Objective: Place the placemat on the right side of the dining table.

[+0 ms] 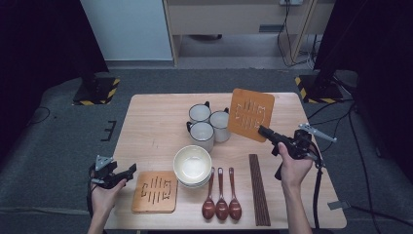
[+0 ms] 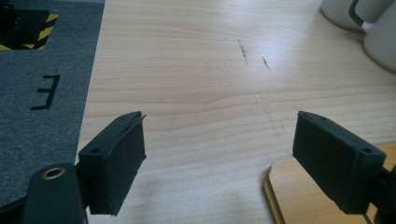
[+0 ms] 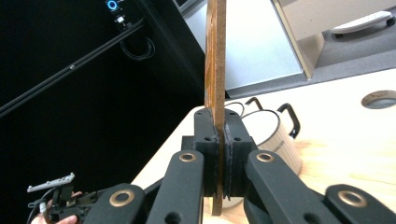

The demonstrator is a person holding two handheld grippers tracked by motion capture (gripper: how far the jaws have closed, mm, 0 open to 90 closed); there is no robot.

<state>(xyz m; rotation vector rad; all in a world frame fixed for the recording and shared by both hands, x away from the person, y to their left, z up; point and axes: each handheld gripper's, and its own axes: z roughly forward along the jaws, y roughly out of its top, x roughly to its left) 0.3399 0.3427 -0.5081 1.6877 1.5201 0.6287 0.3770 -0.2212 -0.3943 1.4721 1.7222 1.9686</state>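
Note:
My right gripper (image 1: 263,130) is shut on the lower corner of a square wooden mat with cut slots (image 1: 251,114), which it holds tilted up above the table's back right. In the right gripper view the mat (image 3: 215,56) stands edge-on, pinched between the pads of the right gripper (image 3: 215,121). A second wooden mat (image 1: 155,191) lies flat near the front left. My left gripper (image 1: 130,170) hovers just left of it, open, with nothing between its jaws. The left gripper view has the left gripper (image 2: 219,140) over bare wood, that mat's corner (image 2: 289,196) behind its right jaw.
Three white mugs (image 1: 202,134) cluster mid-table on the wooden table (image 1: 156,122). In front of them sit stacked white bowls (image 1: 192,165), three brown spoons (image 1: 221,195) and dark chopsticks (image 1: 259,187). Grey carpet surrounds the table; the left edge is close to my left gripper.

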